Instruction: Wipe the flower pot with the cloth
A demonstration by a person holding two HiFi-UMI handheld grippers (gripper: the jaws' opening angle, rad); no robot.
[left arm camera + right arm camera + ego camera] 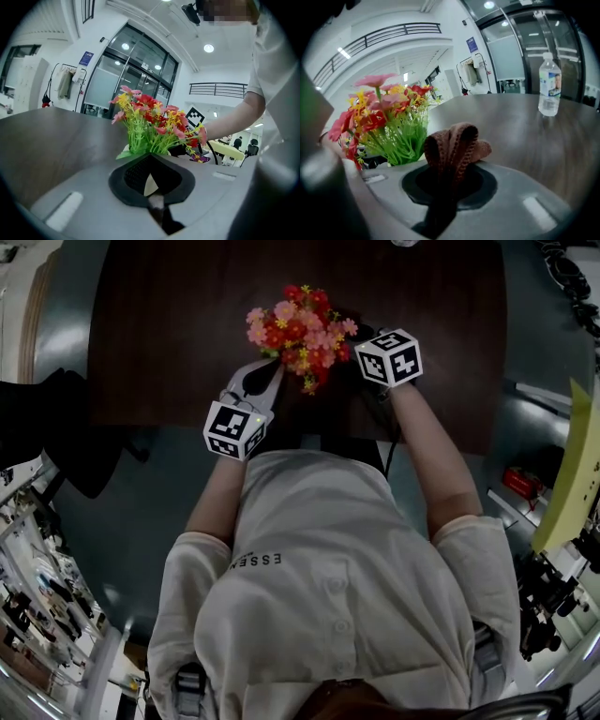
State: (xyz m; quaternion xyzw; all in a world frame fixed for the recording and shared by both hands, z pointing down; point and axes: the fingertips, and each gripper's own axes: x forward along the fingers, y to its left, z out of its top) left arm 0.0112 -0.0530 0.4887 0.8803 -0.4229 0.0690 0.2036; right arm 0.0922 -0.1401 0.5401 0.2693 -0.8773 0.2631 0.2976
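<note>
Within the right hand-held gripper [446, 190], clamped cloth [454, 145].

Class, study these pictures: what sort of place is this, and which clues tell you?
Probably an office building's open hall: tall glass doors, a railed upper gallery, and a dark wooden table.

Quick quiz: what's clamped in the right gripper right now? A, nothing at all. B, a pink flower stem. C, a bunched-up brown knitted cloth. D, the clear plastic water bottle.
C: in the right gripper view, the bunched brown knitted cloth sticks up from between the right gripper's closed jaws, while the clear plastic water bottle stands apart on the dark wooden table.
</note>
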